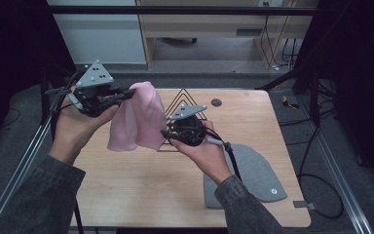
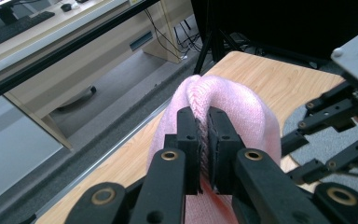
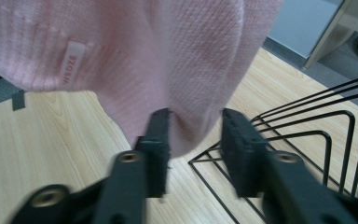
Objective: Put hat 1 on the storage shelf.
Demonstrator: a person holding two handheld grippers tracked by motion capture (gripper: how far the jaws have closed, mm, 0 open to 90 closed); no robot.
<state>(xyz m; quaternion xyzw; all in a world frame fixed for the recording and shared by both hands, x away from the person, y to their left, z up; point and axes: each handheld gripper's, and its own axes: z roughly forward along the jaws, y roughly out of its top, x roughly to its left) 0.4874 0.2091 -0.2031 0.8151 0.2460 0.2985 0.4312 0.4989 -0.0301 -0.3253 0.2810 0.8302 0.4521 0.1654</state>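
A pink knitted hat (image 1: 136, 117) hangs above the left half of the wooden table (image 1: 126, 190). My left gripper (image 1: 129, 92) is shut on the hat's top fold, and in the left gripper view the knit (image 2: 247, 109) is pinched between the two pads (image 2: 204, 116). My right gripper (image 1: 168, 132) sits at the hat's lower right edge, jaws apart. In the right gripper view the hat's bottom lobe (image 3: 177, 60) dips between the jaws (image 3: 196, 119); the left pad (image 3: 161, 126) is at the fabric, while the right pad (image 3: 235, 128) stands off it. A white label (image 3: 73, 60) shows on the knit.
A black wire rack (image 1: 182, 97) of nested triangles stands mid-table behind the right gripper, its wires (image 3: 317, 140) also close by the right jaw. A grey hat (image 1: 255, 170) lies flat at the table's near right. Cables and black frame legs (image 1: 311, 92) surround the table.
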